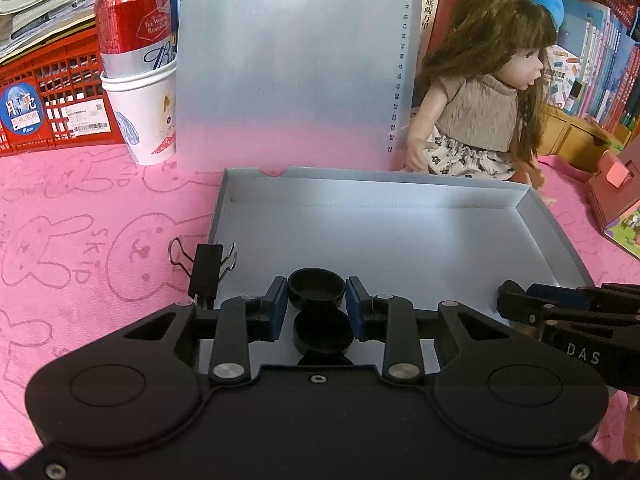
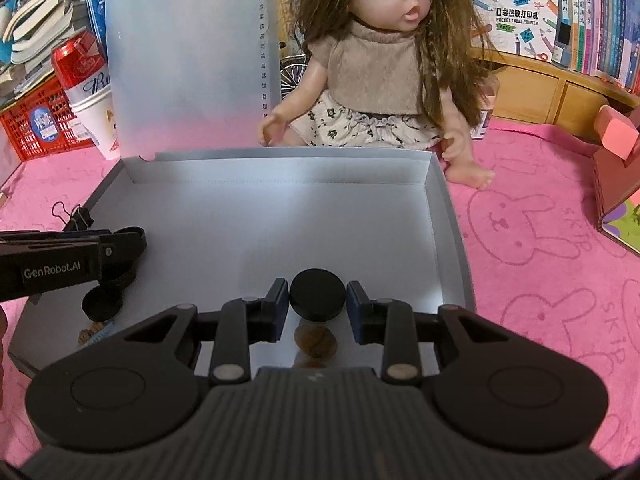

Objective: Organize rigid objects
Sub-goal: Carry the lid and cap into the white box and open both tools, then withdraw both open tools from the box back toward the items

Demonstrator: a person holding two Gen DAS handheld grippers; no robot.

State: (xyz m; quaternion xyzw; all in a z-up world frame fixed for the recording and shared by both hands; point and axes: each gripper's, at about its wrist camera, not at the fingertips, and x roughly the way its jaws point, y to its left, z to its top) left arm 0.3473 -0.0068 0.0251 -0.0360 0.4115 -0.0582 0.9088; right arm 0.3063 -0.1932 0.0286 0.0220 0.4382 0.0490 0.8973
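Observation:
An open grey box (image 1: 400, 236) lies on the pink cloth, its lid standing upright behind it. My left gripper (image 1: 317, 300) is shut on a black round cap (image 1: 316, 286), held low over the box's near left part; a second black disc (image 1: 323, 334) shows just below it. My right gripper (image 2: 317, 300) is shut on a black round disc (image 2: 317, 294) over the box (image 2: 280, 216) floor, with a brown walnut-like object (image 2: 315, 341) beneath it. The left gripper also shows in the right wrist view (image 2: 116, 264), and the right gripper's fingers (image 1: 516, 300) show in the left wrist view.
A black binder clip (image 1: 206, 268) sits on the box's left rim. A doll (image 2: 380, 68) sits behind the box. A red can in a paper cup (image 1: 140, 68) and a red crate (image 1: 52, 108) stand back left. A pink toy house (image 2: 616, 168) is at right. Books line the back.

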